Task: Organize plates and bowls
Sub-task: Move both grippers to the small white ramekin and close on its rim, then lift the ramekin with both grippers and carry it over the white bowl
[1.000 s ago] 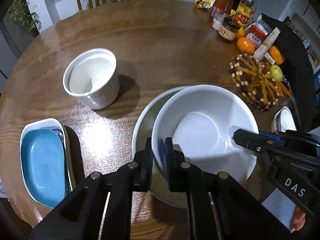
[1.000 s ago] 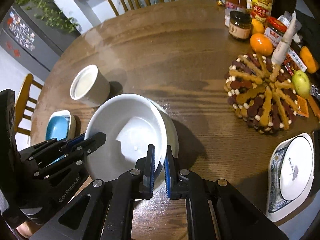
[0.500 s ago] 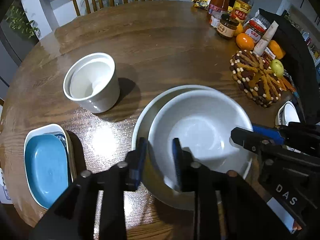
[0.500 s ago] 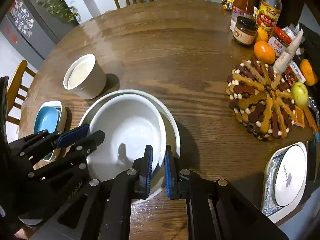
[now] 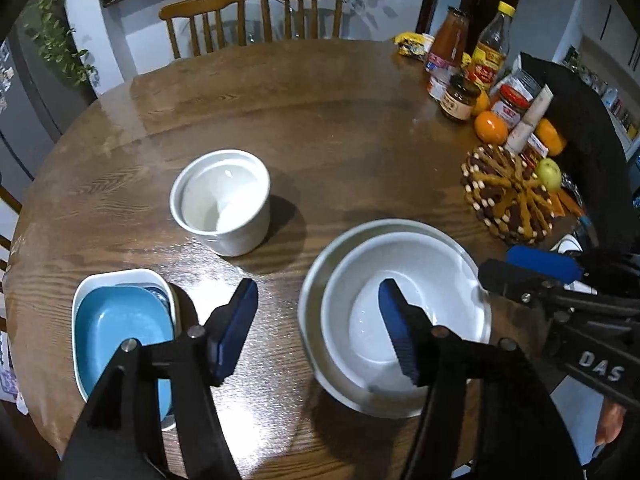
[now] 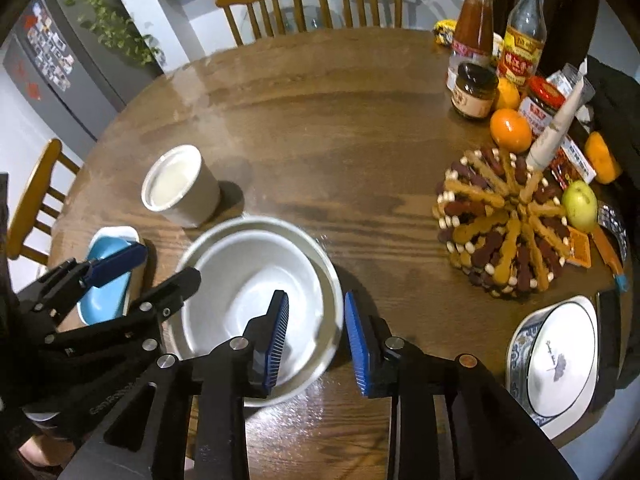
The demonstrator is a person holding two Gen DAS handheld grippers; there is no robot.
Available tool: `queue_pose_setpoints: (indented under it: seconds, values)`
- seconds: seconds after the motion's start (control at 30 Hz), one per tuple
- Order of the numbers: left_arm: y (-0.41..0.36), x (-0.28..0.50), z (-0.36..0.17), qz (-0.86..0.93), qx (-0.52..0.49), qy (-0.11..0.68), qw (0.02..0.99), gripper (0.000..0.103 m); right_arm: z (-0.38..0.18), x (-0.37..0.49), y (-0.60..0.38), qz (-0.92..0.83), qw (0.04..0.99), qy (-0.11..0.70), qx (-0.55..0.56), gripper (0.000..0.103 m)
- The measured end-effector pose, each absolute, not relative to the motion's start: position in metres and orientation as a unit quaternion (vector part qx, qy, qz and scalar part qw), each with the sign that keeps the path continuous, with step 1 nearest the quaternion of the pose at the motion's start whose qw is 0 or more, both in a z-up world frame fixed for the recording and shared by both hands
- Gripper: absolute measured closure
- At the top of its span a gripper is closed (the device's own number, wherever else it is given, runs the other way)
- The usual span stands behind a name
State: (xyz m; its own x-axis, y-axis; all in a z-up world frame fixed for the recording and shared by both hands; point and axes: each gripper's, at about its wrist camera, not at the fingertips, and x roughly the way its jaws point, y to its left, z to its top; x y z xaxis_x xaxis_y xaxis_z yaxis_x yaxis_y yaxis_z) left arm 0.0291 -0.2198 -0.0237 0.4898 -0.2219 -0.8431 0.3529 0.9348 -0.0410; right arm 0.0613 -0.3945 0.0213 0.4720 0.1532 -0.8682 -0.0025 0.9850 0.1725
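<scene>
Both tongs — left tongs (image 5: 316, 326), right tongs (image 6: 314, 340) — just opening, holding nothing; nested white bowl (image 5: 404, 312) sits off-centre, lower frame — nudge could rock it.

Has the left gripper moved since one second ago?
Yes. The left gripper has lifted back off the white bowl, nested in the bigger bowl. Its jaws have just been opening; nothing is clamped between them now.

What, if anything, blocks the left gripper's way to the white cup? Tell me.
Nothing visible does. The left gripper, jaws open and empty, hangs above bare table. The white cup stands beyond it. The stacked bowls and blue dish lie off to either side.
</scene>
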Motion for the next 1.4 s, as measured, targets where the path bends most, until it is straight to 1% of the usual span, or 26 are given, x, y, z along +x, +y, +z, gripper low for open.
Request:
queue_pose_setpoints:
  seconds: [0.03,0.07,0.27,0.43,0.6,0.73,0.93,0.97,1.0,1.03,1.13,1.23,1.3,1.4]
  values:
    - [-0.218,0.03,-0.023,-0.163,0.067,0.476,0.862,0.04,0.024,0.063,-0.392,0.047,0.858,0.506,0.072,0.06]
    - [-0.216,0.032,-0.023,-0.16,0.065,0.476,0.863,0.04,0.027,0.065,-0.388,0.05,0.862,0.499,0.068,0.056]
    - [-0.195,0.048,-0.017,-0.14,0.045,0.475,0.868,0.04,0.04,0.088,-0.365,0.067,0.871,0.482,0.06,0.056]
    - [-0.169,0.071,-0.015,-0.125,0.019,0.478,0.869,0.04,0.041,0.114,-0.344,0.086,0.869,0.484,0.05,0.056]
    - [-0.141,0.101,-0.021,-0.107,-0.012,0.49,0.865,0.04,0.028,0.146,-0.327,0.099,0.857,0.502,0.057,0.056]
    - [-0.141,0.123,-0.029,-0.104,-0.005,0.502,0.859,0.041,0.015,0.171,-0.313,0.102,0.85,0.515,0.046,0.056]
    - [-0.141,0.148,-0.048,-0.102,0.0,0.527,0.844,0.042,-0.011,0.204,-0.303,0.105,0.827,0.55,0.057,0.056]
    - [-0.141,0.152,-0.052,-0.104,-0.001,0.536,0.838,0.047,-0.015,0.206,-0.3,0.11,0.822,0.555,0.059,0.056]
    - [-0.14,0.155,-0.054,-0.106,-0.002,0.541,0.834,0.049,-0.02,0.209,-0.297,0.108,0.818,0.562,0.054,0.056]
    - [-0.14,0.157,-0.057,-0.108,-0.003,0.547,0.83,0.053,-0.022,0.212,-0.297,0.109,0.816,0.565,0.052,0.056]
    - [-0.139,0.16,-0.061,-0.107,-0.002,0.552,0.827,0.054,-0.027,0.215,-0.293,0.111,0.813,0.57,0.05,0.056]
    - [-0.139,0.162,-0.063,-0.112,-0.005,0.558,0.822,0.059,-0.03,0.217,-0.292,0.116,0.808,0.574,0.055,0.058]
    - [-0.139,0.163,-0.064,-0.116,-0.008,0.56,0.82,0.063,-0.031,0.219,-0.29,0.117,0.807,0.577,0.053,0.063]
    - [-0.144,0.163,-0.063,-0.126,-0.002,0.56,0.819,0.072,-0.034,0.222,-0.286,0.118,0.803,0.582,0.052,0.07]
